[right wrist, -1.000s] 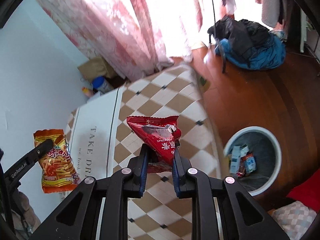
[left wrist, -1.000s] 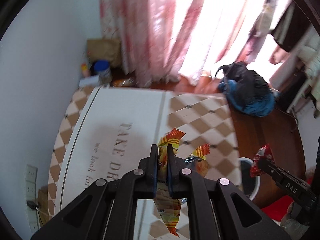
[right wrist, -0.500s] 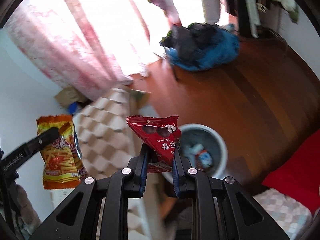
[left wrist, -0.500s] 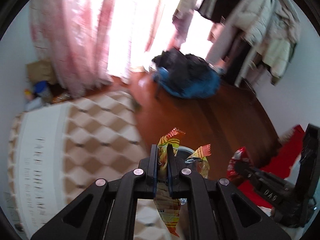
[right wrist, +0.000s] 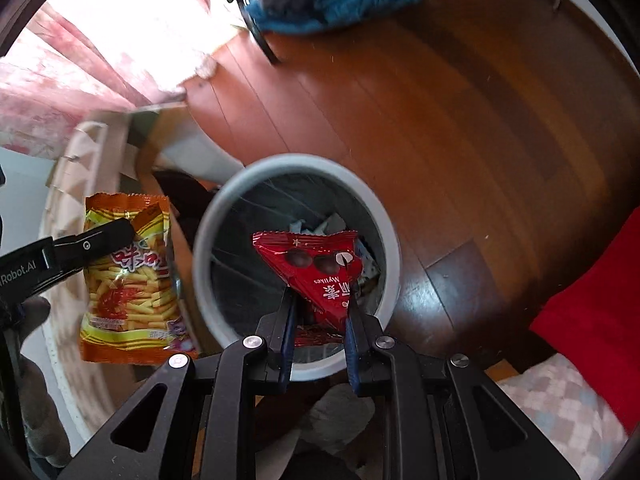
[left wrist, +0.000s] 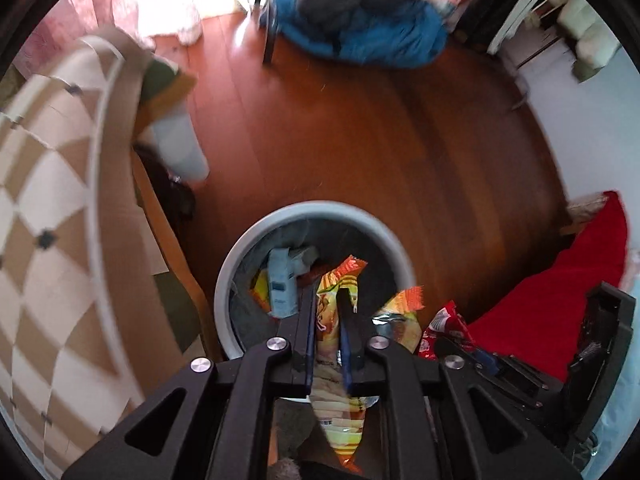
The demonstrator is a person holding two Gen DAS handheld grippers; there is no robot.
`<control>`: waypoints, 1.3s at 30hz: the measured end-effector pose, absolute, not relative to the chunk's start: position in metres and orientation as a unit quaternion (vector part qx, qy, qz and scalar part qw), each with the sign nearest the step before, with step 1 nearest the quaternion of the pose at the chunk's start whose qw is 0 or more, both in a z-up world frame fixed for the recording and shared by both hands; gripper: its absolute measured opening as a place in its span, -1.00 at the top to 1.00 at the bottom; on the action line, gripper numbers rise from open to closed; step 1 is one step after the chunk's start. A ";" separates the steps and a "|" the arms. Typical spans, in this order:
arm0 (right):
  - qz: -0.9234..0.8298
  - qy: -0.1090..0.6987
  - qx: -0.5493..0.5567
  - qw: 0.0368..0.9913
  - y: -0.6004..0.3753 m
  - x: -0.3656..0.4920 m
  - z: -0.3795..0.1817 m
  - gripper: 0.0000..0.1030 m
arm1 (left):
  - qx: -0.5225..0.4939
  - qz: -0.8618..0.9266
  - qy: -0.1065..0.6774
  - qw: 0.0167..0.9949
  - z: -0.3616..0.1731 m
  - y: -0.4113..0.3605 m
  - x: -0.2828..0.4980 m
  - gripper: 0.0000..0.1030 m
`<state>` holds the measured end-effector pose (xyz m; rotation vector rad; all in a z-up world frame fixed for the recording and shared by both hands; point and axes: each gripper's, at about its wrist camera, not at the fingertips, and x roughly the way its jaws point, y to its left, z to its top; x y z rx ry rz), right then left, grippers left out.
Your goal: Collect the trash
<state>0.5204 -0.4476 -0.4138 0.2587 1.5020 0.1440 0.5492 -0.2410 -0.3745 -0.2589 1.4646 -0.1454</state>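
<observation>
Left gripper (left wrist: 325, 312) first: its 2 fingers (left wrist: 307, 320) are clamped tight on an orange and yellow snack bag (left wrist: 334, 364), gripped edge-on, the bag sticking out above and hanging below them. From the right wrist view that same bag (right wrist: 130, 280) hangs flat and upright off the left gripper's fingertip, out to the left of the bin and beside its rim, over the edge of the bed.

Over to the right gripper (right wrist: 320, 304): fingers (right wrist: 288, 320) pinched on the lower corner of a red chocolate wrapper (right wrist: 316, 268), which fans up and sits right above the mouth of the bin (right wrist: 208, 236). In the left view the wrapper (left wrist: 442, 328) peeks out just right of the snack bag.

The bin (left wrist: 226, 276) is round, pale grey, standing on the wooden floor (left wrist: 360, 140), with a light blue carton (left wrist: 282, 280) and other wrappers already inside. Left of it, the checked bedcover (left wrist: 52, 200). Further back, a blue and dark heap of clothes (left wrist: 360, 20) lies on the floor; a red cloth (right wrist: 592, 312) lies at the right edge
</observation>
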 end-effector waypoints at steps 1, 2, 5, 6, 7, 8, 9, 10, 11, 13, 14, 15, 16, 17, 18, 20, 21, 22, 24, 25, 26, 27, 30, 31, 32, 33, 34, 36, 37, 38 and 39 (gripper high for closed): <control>0.066 0.686 0.113 0.716 -0.446 0.523 -0.424 0.57 | -0.114 -0.064 0.671 0.730 -0.382 -0.243 0.553 0.60; 0.068 0.689 0.112 0.712 -0.446 0.522 -0.432 0.57 | -0.111 -0.059 0.674 0.728 -0.389 -0.244 0.557 0.22; 0.069 0.702 0.108 0.700 -0.443 0.527 -0.454 0.52 | -0.103 -0.041 0.674 0.730 -0.400 -0.243 0.561 -0.68; 0.069 0.706 0.107 0.697 -0.441 0.529 -0.460 0.48 | -0.102 -0.037 0.676 0.729 -0.402 -0.242 0.560 -0.68; 0.071 0.707 0.106 0.695 -0.439 0.531 -0.465 0.29 | -0.101 -0.031 0.677 0.728 -0.403 -0.240 0.559 -0.68; 0.073 0.708 0.108 0.694 -0.438 0.532 -0.467 0.14 | -0.098 -0.025 0.677 0.729 -0.403 -0.236 0.555 -0.73; 0.074 0.707 0.111 0.694 -0.439 0.533 -0.467 -0.17 | -0.093 -0.021 0.675 0.732 -0.400 -0.236 0.551 -0.87; 0.076 0.706 0.112 0.695 -0.439 0.533 -0.467 -0.37 | -0.086 -0.013 0.671 0.736 -0.394 -0.233 0.546 -0.92; 0.075 0.704 0.111 0.697 -0.438 0.533 -0.466 -0.42 | -0.083 -0.009 0.669 0.739 -0.390 -0.231 0.542 -0.93; 0.073 0.701 0.110 0.701 -0.439 0.529 -0.457 -0.50 | -0.078 -0.001 0.662 0.746 -0.381 -0.229 0.534 -0.93; 0.072 0.699 0.110 0.703 -0.437 0.527 -0.452 -0.58 | -0.074 0.004 0.658 0.749 -0.375 -0.228 0.530 -0.93; 0.072 0.696 0.104 0.707 -0.437 0.523 -0.443 -0.77 | -0.070 0.005 0.656 0.751 -0.372 -0.228 0.526 -0.93; 0.067 0.693 0.094 0.711 -0.436 0.519 -0.433 -0.91 | -0.065 0.007 0.654 0.754 -0.367 -0.229 0.521 -0.93; 0.065 0.691 0.084 0.715 -0.435 0.514 -0.424 -0.97 | -0.061 0.008 0.652 0.756 -0.360 -0.231 0.515 -0.93; 0.064 0.689 0.075 0.718 -0.436 0.510 -0.415 -1.00 | -0.058 0.010 0.651 0.757 -0.354 -0.231 0.506 -0.94; 0.060 0.682 0.057 0.727 -0.435 0.498 -0.392 -1.00 | -0.060 0.012 0.649 0.758 -0.343 -0.231 0.490 -0.94; 0.059 0.677 0.050 0.732 -0.435 0.490 -0.377 -1.00 | -0.059 0.013 0.647 0.760 -0.336 -0.230 0.480 -0.94; 0.058 0.673 0.045 0.736 -0.436 0.483 -0.363 -1.00 | -0.057 0.014 0.643 0.763 -0.328 -0.229 0.471 -0.94; 0.061 0.666 0.042 0.742 -0.437 0.472 -0.341 -1.00 | -0.058 0.016 0.635 0.770 -0.312 -0.228 0.453 -0.94; 0.063 0.661 0.041 0.746 -0.436 0.465 -0.328 -1.00 | -0.058 0.015 0.632 0.773 -0.302 -0.227 0.444 -0.94; 0.064 0.657 0.040 0.750 -0.437 0.459 -0.315 -1.00 | -0.058 0.016 0.627 0.776 -0.291 -0.226 0.434 -0.94; 0.066 0.651 0.040 0.755 -0.436 0.452 -0.298 -1.00 | -0.060 0.017 0.623 0.780 -0.285 -0.225 0.428 -0.94; 0.073 0.638 0.043 0.765 -0.434 0.436 -0.262 -1.00 | -0.062 0.012 0.607 0.792 -0.255 -0.222 0.406 -0.94; 0.079 0.632 0.048 0.769 -0.434 0.429 -0.247 -1.00 | -0.063 0.010 0.602 0.796 -0.245 -0.220 0.399 -0.94; 0.083 0.627 0.051 0.773 -0.432 0.423 -0.234 -1.00 | -0.065 0.007 0.596 0.800 -0.235 -0.219 0.392 -0.94; 0.086 0.622 0.052 0.777 -0.432 0.417 -0.221 -1.00 | -0.067 0.005 0.589 0.805 -0.222 -0.217 0.382 -0.94; 0.091 0.614 0.055 0.782 -0.431 0.410 -0.204 -1.00 | -0.068 0.002 0.584 0.809 -0.213 -0.216 0.376 -0.94; 0.101 0.605 0.057 0.788 -0.429 0.400 -0.180 -1.00 | -0.073 -0.002 0.578 0.813 -0.196 -0.213 0.365 -0.94; 0.105 0.600 0.059 0.791 -0.429 0.394 -0.168 -1.00 | -0.077 -0.005 0.575 0.815 -0.189 -0.211 0.361 -0.94; 0.109 0.596 0.060 0.793 -0.426 0.389 -0.160 -1.00 | -0.081 -0.008 0.570 0.817 -0.179 -0.208 0.355 -0.94; 0.115 0.591 0.060 0.796 -0.424 0.383 -0.149 -1.00 | -0.086 -0.011 0.564 0.821 -0.168 -0.205 0.347 -0.94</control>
